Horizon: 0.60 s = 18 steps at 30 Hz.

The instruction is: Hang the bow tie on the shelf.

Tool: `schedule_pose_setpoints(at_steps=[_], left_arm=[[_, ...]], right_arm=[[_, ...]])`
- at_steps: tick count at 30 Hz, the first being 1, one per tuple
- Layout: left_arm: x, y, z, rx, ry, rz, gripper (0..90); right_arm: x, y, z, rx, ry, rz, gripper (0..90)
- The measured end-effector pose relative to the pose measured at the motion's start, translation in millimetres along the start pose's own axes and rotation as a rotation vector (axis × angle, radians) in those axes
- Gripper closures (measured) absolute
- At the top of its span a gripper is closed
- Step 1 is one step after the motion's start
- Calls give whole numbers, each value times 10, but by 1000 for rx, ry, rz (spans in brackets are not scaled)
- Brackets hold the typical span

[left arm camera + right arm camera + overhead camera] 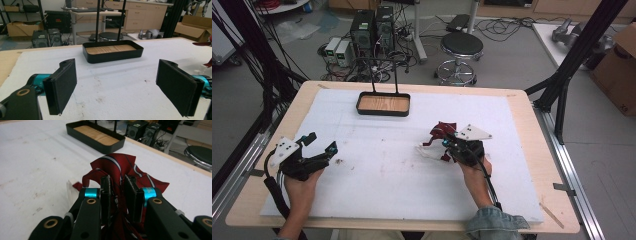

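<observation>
Right gripper view showed us the right gripper point(117, 195) with its jaws drawn narrow on a bunch of dark red striped cloth point(117, 166), the fabric crumpled up between the pads and spilling out beyond them. From the high view we placed that cloth point(443, 131) on the right half of the white mat point(377, 170), well short of the black tray point(383, 104) with the wooden floor at the far edge. Something pale and clear point(426, 151) lay just left of the cloth, touching it or nearly so; we could not tell what it was.

Our left gripper point(319, 145) sat low at the near left, well apart from the cloth, its jaws spread wide with nothing between them, and in the left gripper view we saw the tray point(113, 51) straight ahead.

We judged the grip to be the weak point: only a fold was pinched, so loose fabric could slide out if we lifted quickly. A hanging tail might also drag the pale piece along, or catch the tray's rim and upright black rods point(384, 75) if we carried it there too low. With the left gripper so far away, we had no second hold to steady it.
</observation>
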State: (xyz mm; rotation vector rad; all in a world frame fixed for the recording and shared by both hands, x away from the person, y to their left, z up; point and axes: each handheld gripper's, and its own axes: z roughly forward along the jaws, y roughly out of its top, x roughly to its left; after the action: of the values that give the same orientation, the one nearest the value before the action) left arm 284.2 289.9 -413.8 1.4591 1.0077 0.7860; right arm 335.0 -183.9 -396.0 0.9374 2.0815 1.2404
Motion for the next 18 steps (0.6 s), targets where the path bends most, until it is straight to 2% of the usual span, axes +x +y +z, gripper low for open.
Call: schedule_pose_setpoints(at_steps=[11,18], left_arm=[[-4,0,4,-2,-2,0,171],[0,-2,5,-4,3,0,171]], right_arm=[[-25,280,51,-50,-26,-21,760],[-15,509,137,-85,-19,-40,760]])
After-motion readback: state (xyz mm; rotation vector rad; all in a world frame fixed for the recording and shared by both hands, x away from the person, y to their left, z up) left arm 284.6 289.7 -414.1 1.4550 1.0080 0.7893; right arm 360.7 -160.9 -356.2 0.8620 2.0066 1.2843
